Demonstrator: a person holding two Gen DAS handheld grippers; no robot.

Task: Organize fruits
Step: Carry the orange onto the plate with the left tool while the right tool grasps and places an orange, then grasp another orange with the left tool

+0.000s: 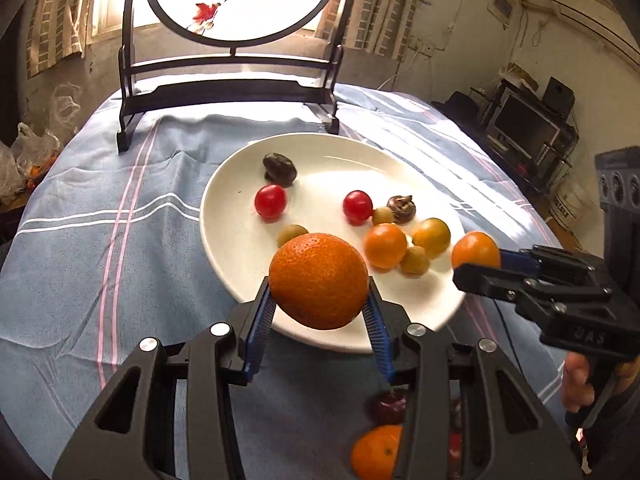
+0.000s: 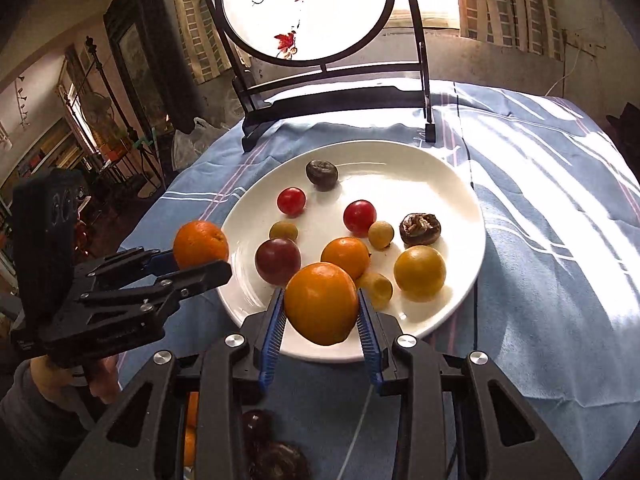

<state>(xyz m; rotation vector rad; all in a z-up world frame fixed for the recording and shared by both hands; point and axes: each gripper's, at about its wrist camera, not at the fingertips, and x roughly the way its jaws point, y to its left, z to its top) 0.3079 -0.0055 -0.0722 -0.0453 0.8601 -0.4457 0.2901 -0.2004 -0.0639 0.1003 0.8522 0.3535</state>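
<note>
Fruits held: 2 at once. My left gripper (image 1: 320, 304) is clamped on a rough-skinned orange (image 1: 319, 280); my right gripper (image 2: 322, 314) is clamped on a smoother, yellower orange (image 2: 321, 308). Blue pads press both sides of each fruit.

Where they hang: both oranges are off the cloth, over the near rim of the white plate (image 1: 224, 240), which sits near the middle of the tablecloth (image 1: 100, 240).

Key relation: the plate lies straight ahead of and below both grippers. My right one is further in over the rim; my left is at the rim's near-left edge, as the right wrist view shows (image 2: 200, 270).

Axis: both oranges are near round, so I judge no long axis matters for the release. The 2 grippers point almost the same way, side by side and apart.

Free room: I judge the plate's left half the clearest landing spot, beside the 2 red tomatoes (image 1: 271, 201); the right half is crowded with small orange and green-yellow fruits.

Left behind: another orange (image 1: 376, 452) and a dark red fruit (image 1: 386, 406) lie on the cloth at its near edge, beneath my left gripper.

Writing: raised letters on my right gripper's body (image 1: 588, 338) read roughly "UAS", blurred. The round painted screen (image 2: 306, 8) at the far edge carries small brush characters, too small to read.

Risk: an orange rolling into the small fruits.
</note>
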